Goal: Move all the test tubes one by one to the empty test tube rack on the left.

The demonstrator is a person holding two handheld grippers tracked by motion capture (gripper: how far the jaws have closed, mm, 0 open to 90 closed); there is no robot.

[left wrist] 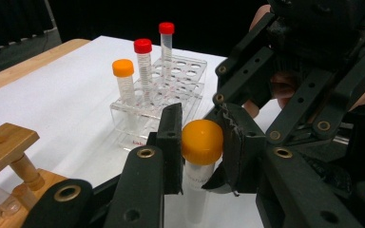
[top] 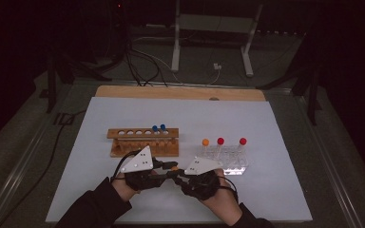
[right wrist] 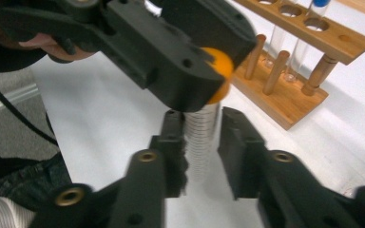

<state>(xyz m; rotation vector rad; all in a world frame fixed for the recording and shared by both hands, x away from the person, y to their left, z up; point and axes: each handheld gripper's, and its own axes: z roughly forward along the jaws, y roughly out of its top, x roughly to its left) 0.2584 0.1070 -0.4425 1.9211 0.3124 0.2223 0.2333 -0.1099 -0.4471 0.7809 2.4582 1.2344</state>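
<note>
Left tongs [left wrist: 202, 142] pinch the orange cap [left wrist: 202, 141] of a tube [right wrist: 201, 137]; right tongs [right wrist: 202, 147] straddle its body, slightly spread, contact unclear. Just beyond the tube stands the clear rack [top: 225, 159], the wooden rack [top: 143, 141] leftward.

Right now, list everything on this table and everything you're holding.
held tube: 1, clear with an orange cap, between both grippers near the table's front edge
clear rack: 1, see-through plastic, right of centre
racked tubes: 3, one orange cap and two red caps, upright in the clear rack
wooden rack: 1, light wood, left of centre
blue-capped tubes: 2, upright at the wooden rack's right end
white sheet: 1, covers the table
wooden table: 1, bare strip at the far edge
left gripper: 1, black, shut on the held tube's cap
right gripper: 1, black, jaws on either side of the tube's body
gloved hands: 2, black gloves, front edge
</note>
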